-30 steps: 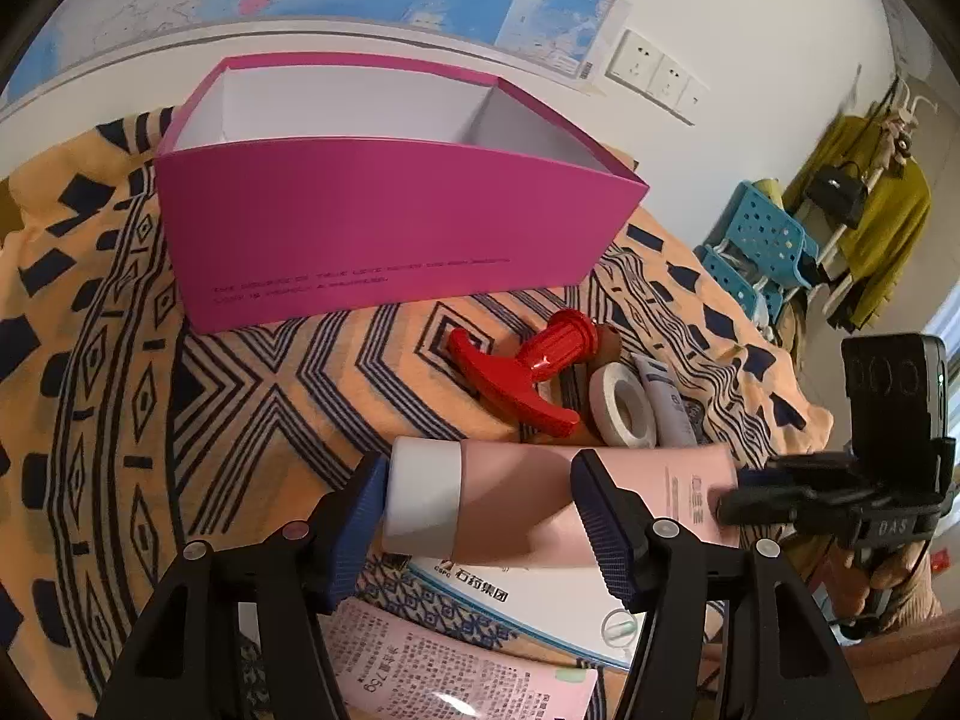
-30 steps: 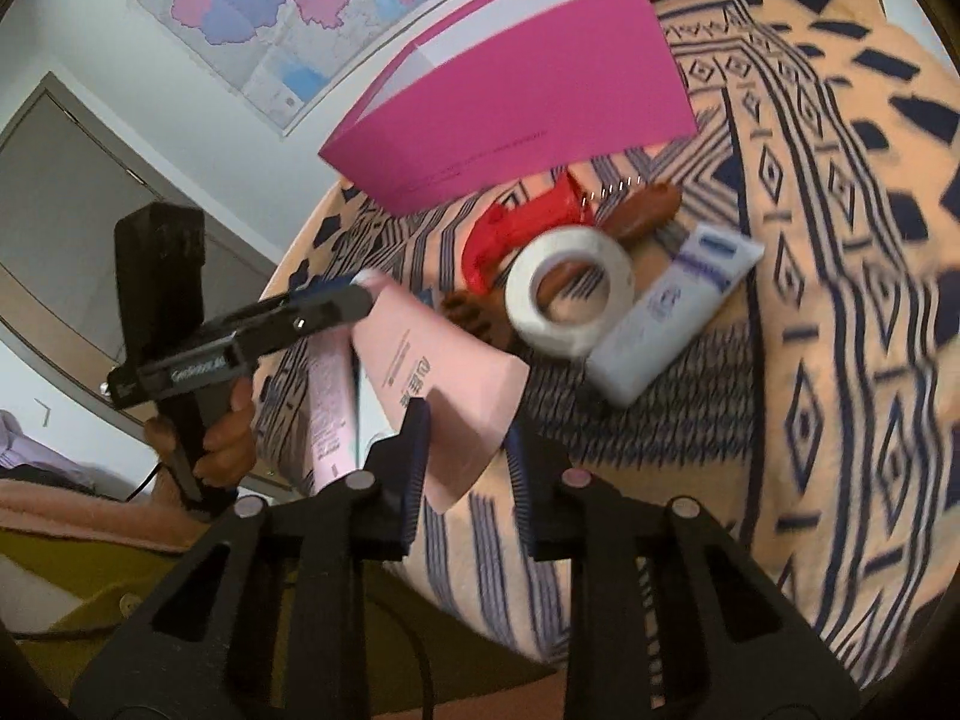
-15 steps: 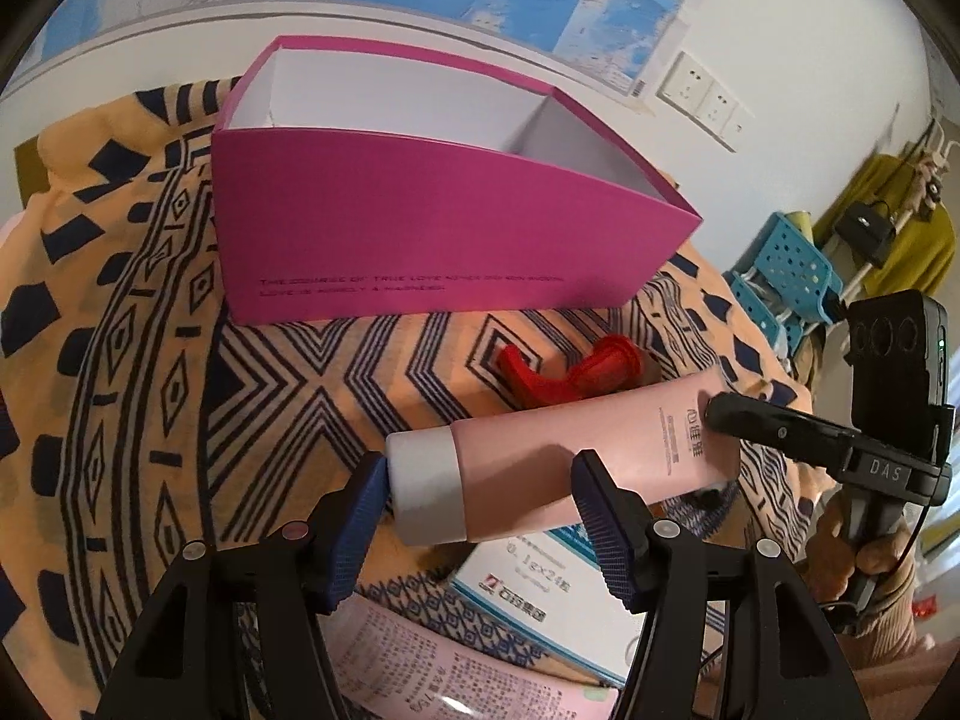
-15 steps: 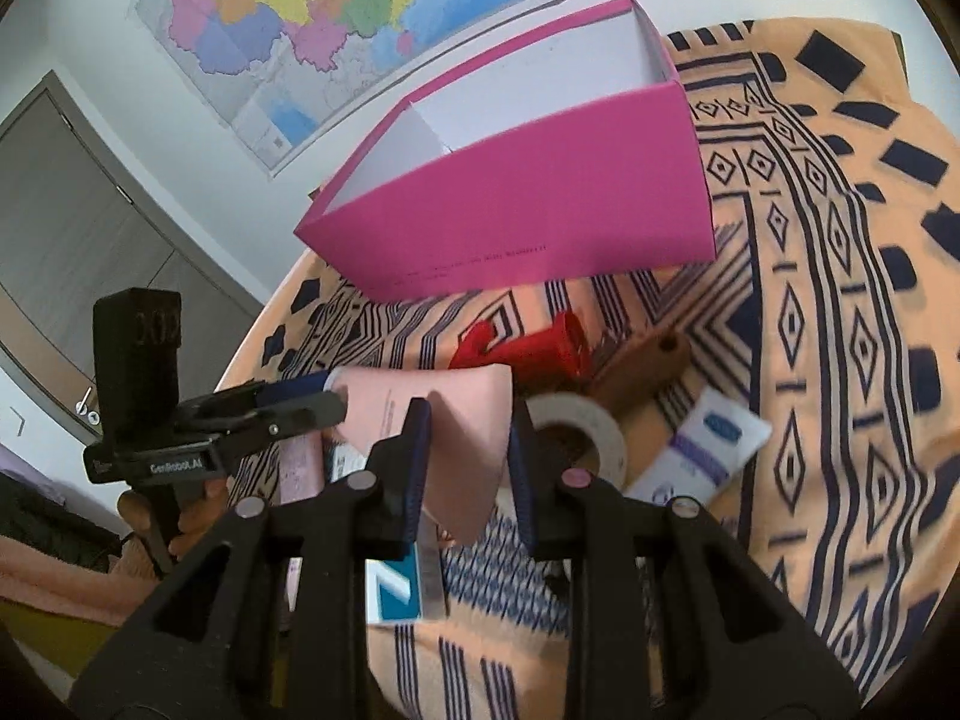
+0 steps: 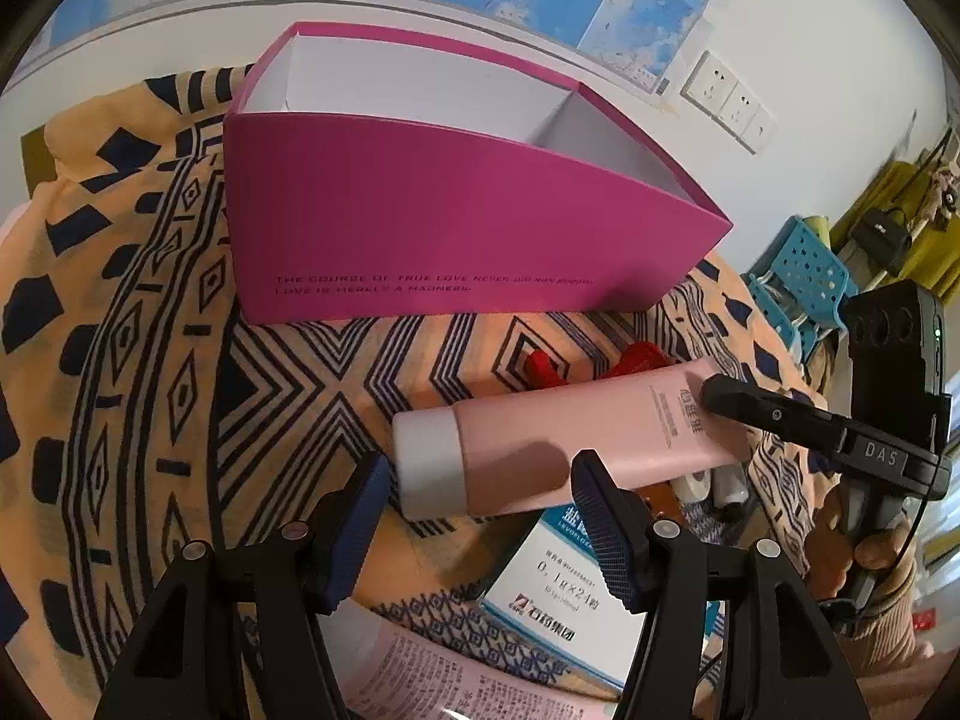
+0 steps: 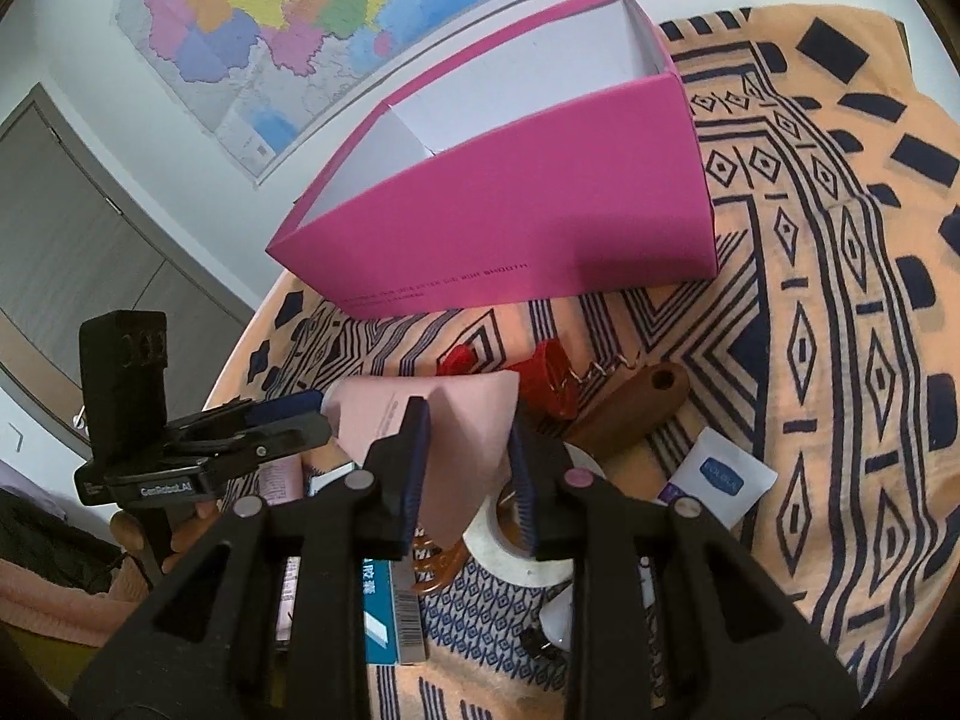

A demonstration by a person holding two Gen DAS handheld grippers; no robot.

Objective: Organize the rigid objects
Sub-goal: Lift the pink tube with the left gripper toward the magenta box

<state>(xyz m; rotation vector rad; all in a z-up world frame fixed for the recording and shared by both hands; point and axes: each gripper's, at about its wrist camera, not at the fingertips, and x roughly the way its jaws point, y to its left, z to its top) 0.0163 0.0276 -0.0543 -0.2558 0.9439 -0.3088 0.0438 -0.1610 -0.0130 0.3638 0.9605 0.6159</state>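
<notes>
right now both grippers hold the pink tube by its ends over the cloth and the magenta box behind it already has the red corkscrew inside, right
Not quite: the red corkscrew lies on the cloth in front of the magenta box, as the right wrist view shows. The pink tube is between both grippers.

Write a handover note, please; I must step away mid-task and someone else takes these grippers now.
Right hand-held gripper: on the flat end of the pink tube, jaws just been opening.
Left hand-held gripper: at its capped end; grip unclear.
Magenta box: nothing seen inside.
On the cloth: red tool, tape roll, wooden handle, white tube, medicine box.
Done: nothing boxed. Left: tube first, then the rest.
</notes>
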